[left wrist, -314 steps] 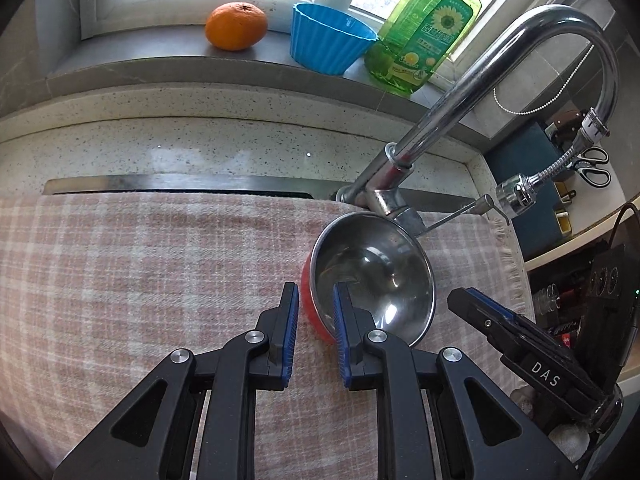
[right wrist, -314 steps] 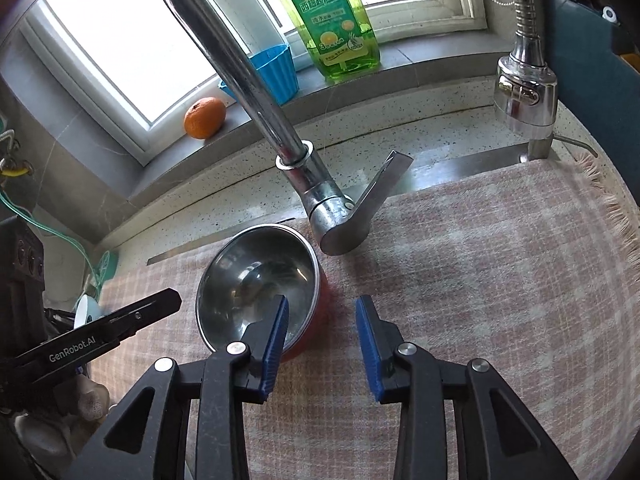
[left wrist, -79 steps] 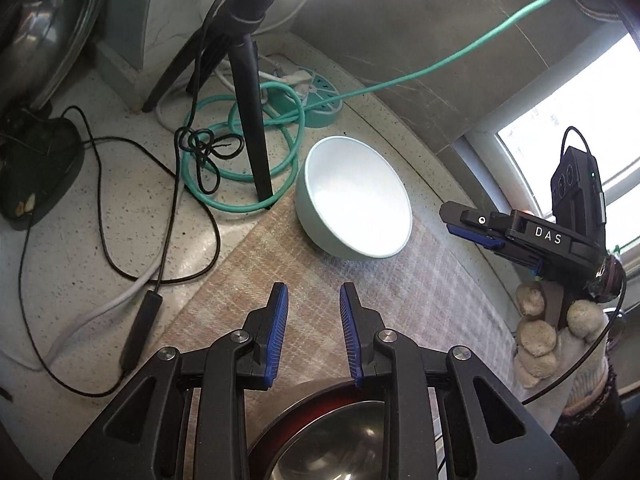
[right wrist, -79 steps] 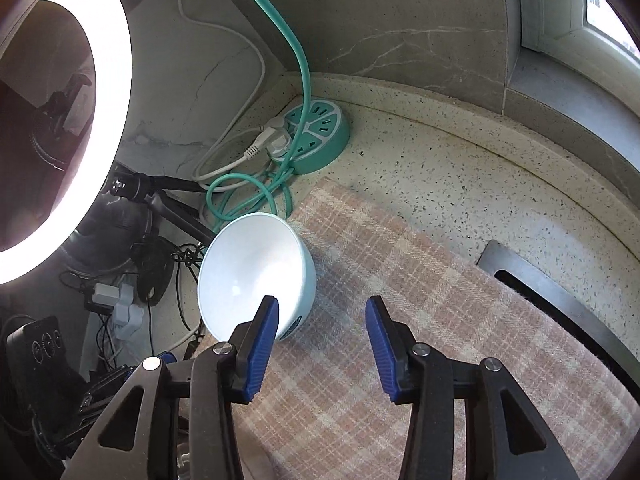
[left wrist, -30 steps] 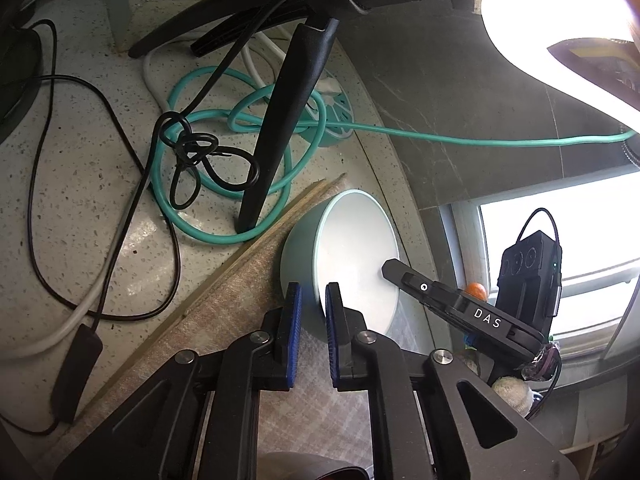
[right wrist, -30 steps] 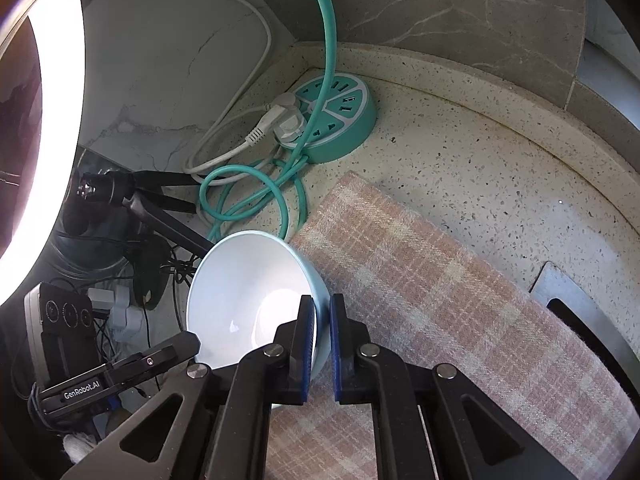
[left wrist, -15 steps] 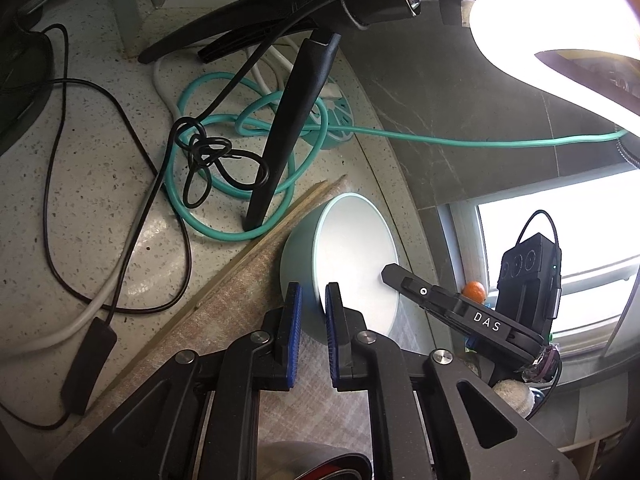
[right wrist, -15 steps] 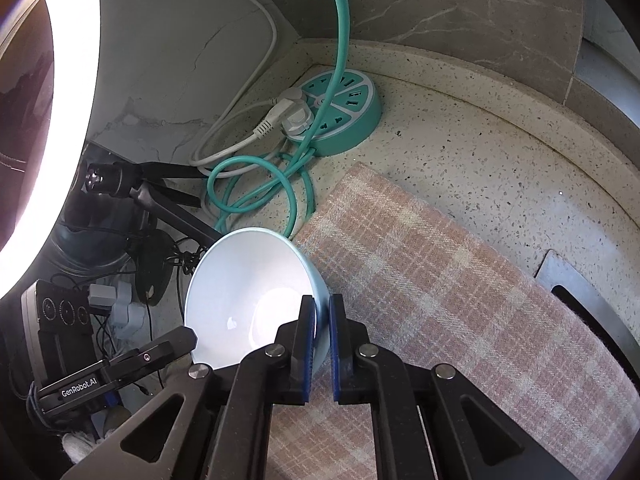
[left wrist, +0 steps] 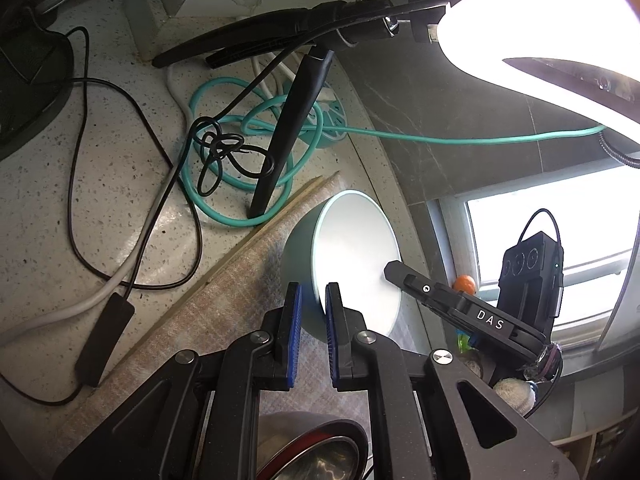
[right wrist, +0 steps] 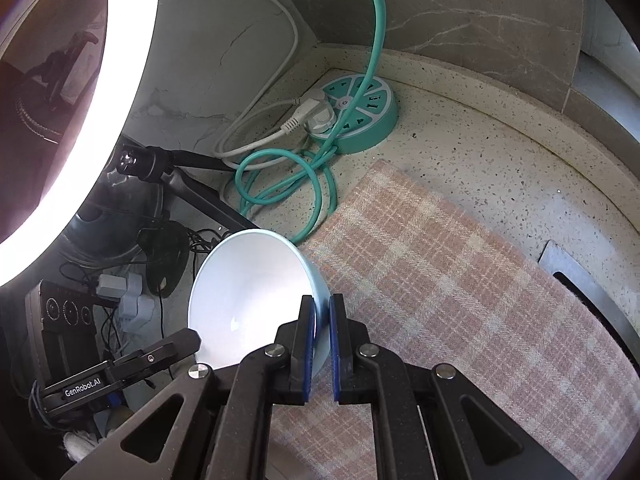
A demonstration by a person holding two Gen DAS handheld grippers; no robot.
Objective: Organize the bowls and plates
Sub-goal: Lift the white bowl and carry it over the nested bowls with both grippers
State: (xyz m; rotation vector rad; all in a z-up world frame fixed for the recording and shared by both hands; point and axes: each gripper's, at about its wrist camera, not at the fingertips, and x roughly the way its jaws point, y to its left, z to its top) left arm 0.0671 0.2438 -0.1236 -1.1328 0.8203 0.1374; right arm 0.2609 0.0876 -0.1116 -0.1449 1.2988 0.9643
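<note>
A pale green bowl [left wrist: 352,248] with a white inside hangs a little above the checked cloth [right wrist: 460,280], held by both grippers at opposite sides of its rim. My left gripper [left wrist: 310,312] is shut on the near rim, one pad outside and one inside. In the right wrist view the same bowl [right wrist: 248,292] sits left of centre, and my right gripper [right wrist: 320,320] pinches its right rim. Each view shows the other gripper reaching in from the far side. A red bowl with a steel inside [left wrist: 320,452] lies below the left gripper at the bottom edge.
A round teal power strip [right wrist: 356,112] with its coiled teal cable [left wrist: 240,160] lies in the counter corner. A black tripod leg [left wrist: 288,132], black and white cables, and a bright ring light [left wrist: 520,28] crowd the left. A sink edge [right wrist: 592,300] shows at right.
Both grippers have risen a little with the bowl held between them, lifting it off the cloth. More of the steel-lined bowl now shows below the left gripper.
</note>
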